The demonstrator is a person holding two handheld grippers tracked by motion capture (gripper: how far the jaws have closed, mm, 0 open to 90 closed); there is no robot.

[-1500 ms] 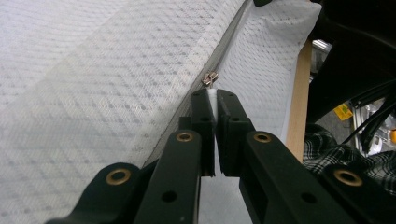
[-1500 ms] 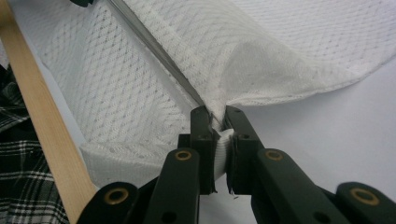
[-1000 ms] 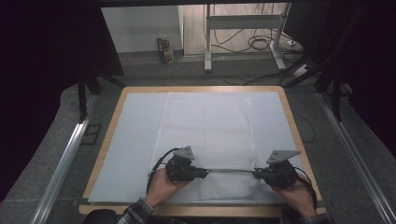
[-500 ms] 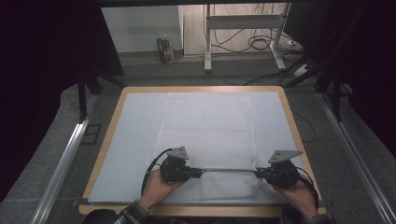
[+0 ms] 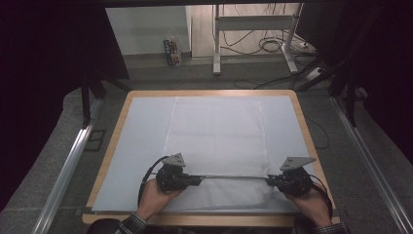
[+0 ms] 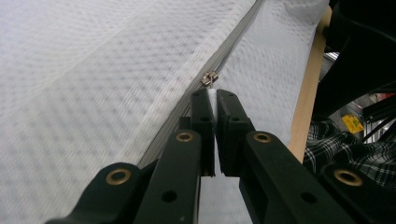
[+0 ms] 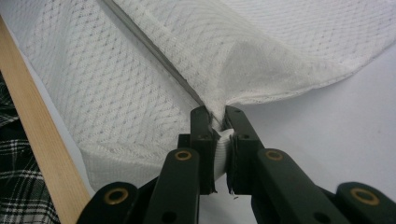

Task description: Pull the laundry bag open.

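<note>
Running left to right across the near part of the desk (image 5: 122, 146), the zipper (image 5: 234, 176) sets the axis on which the coming move turns. At its left end, the left gripper (image 5: 198, 180) has its fingers (image 6: 203, 108) pressed together on the white pull tab, with the metal slider (image 6: 209, 78) just beyond the fingertips. The track lies straight ahead of those fingers, toward the right gripper (image 5: 269, 181). At the right end, the right gripper has its fingers (image 7: 201, 122) clamped on the corner of the white mesh cover (image 5: 216, 131), where the track ends. The two grippers face each other along the zipper, well apart, with the line taut between them. The left hand (image 5: 155, 197) is the one at the slider, so in all likelihood travel goes rightward along the track while the right hand (image 5: 311, 204) anchors the end. Beyond the zipper, the cover lies flat toward the far edge of the desk.
</note>
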